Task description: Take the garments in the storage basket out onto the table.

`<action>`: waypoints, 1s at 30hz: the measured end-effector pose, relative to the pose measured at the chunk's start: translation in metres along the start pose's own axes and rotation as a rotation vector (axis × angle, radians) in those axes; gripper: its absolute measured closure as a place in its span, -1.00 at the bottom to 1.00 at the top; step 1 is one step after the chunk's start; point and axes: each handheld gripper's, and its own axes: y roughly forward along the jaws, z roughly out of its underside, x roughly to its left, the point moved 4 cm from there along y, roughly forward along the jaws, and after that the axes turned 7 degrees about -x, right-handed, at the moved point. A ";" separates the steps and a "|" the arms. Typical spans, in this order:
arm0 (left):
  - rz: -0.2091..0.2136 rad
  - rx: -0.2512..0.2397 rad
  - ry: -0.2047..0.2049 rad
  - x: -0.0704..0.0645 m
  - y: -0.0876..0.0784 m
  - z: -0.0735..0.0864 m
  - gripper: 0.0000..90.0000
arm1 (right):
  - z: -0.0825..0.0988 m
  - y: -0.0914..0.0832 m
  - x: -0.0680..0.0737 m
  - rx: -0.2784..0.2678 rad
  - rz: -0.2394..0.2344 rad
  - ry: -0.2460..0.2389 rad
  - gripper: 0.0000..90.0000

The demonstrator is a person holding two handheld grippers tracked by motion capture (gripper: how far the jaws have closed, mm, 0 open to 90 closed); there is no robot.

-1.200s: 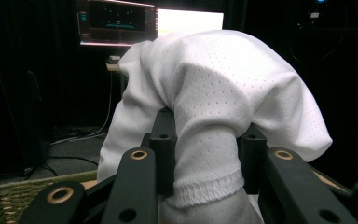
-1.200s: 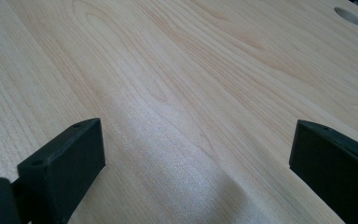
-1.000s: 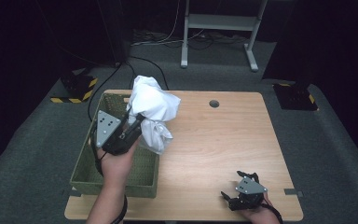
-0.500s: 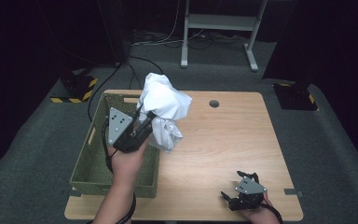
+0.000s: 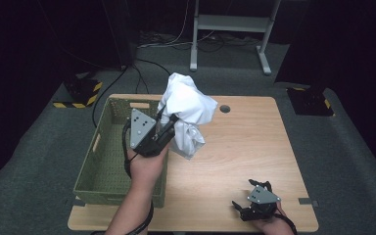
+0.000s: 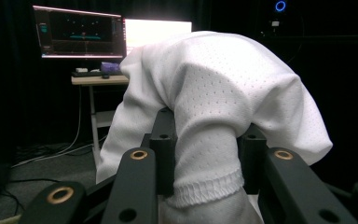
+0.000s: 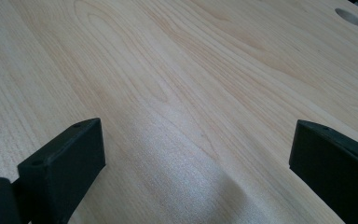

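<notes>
- The left claw [image 5: 170,128] sat left of centre in the high view, lifted above the table [image 5: 254,147], its jaws clamped on a white mesh garment [image 5: 186,105].
- In the left gripper view the two black jaws pinched a bunched fold of that garment [image 6: 214,93] near an elastic hem, and the cloth billowed up and over them across the middle of the frame.
- In the high view the garment hung in a crumpled mass just above and right of the claw, over the table's left half and beside the right rim of a green plastic basket [image 5: 98,166].
- The basket stood on the left end of the table, and the person's left forearm reached up along its right wall from the bottom edge.
- The right claw [image 5: 247,208] rested low at the lower right of the high view, near the table's front edge, well apart from the garment.
- In the right gripper view its jaws stood wide apart over bare wood grain [image 7: 177,93], nothing between them.
- A round cable hole [image 5: 224,108] showed near the table's far edge, just right of the cloth.
</notes>
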 end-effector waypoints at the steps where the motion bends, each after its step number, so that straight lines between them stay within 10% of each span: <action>1: 0.006 0.000 0.000 -0.003 0.002 0.000 0.50 | 0.000 0.000 0.000 0.000 0.000 -0.001 -0.94; 30: 0.064 0.011 -0.007 -0.037 0.033 0.008 0.50 | 0.000 0.000 0.000 -0.004 -0.003 -0.001 -0.94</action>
